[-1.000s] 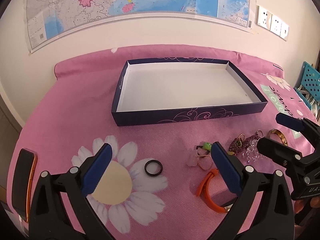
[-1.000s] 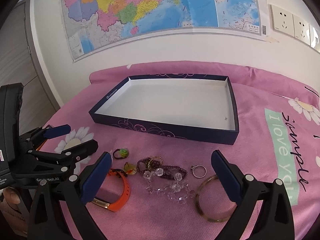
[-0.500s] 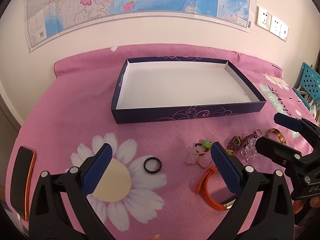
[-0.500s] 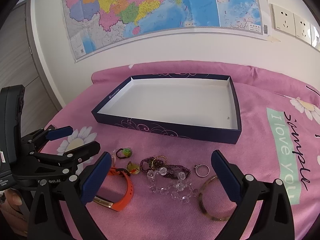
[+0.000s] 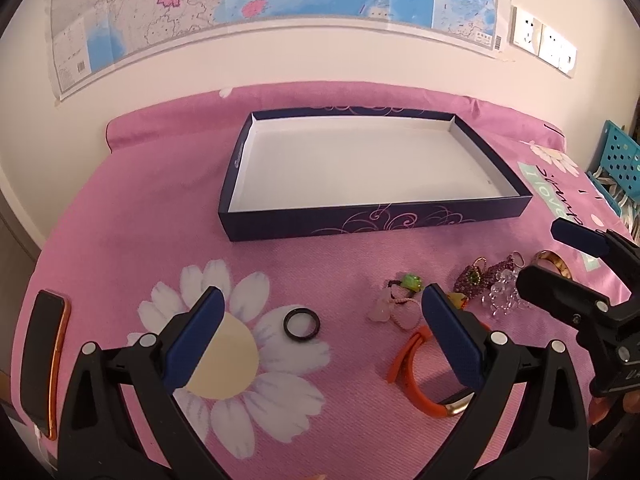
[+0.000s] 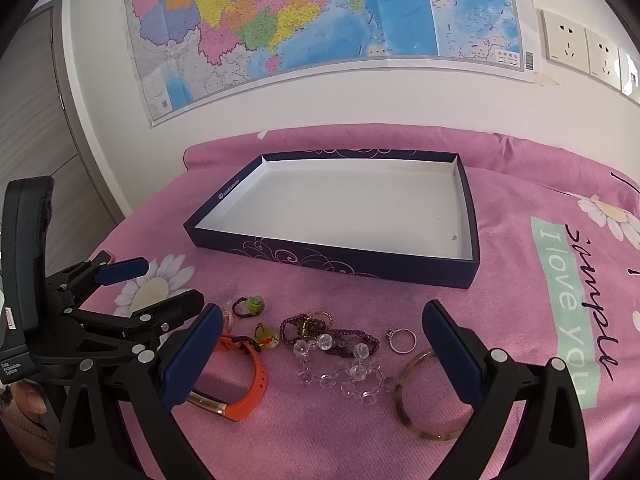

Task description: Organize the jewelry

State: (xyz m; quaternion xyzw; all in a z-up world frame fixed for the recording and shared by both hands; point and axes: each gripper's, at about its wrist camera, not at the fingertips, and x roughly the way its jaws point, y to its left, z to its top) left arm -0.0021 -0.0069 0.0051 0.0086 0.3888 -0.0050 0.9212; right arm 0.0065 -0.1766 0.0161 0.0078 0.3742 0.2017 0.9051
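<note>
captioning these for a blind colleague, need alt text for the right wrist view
The open right gripper hovers over jewelry scattered on a pink cloth: an orange band, a clear bead bracelet, a silver ring and a bangle. Behind lies an empty navy box; the left gripper is open at left.

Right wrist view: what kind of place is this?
Probably a room in a home, perhaps a bedroom. A pink flowered cloth like a bedsheet covers the surface, a paper map is stuck to the wall beside power sockets, and loose jewelry lies near an open box.
</note>
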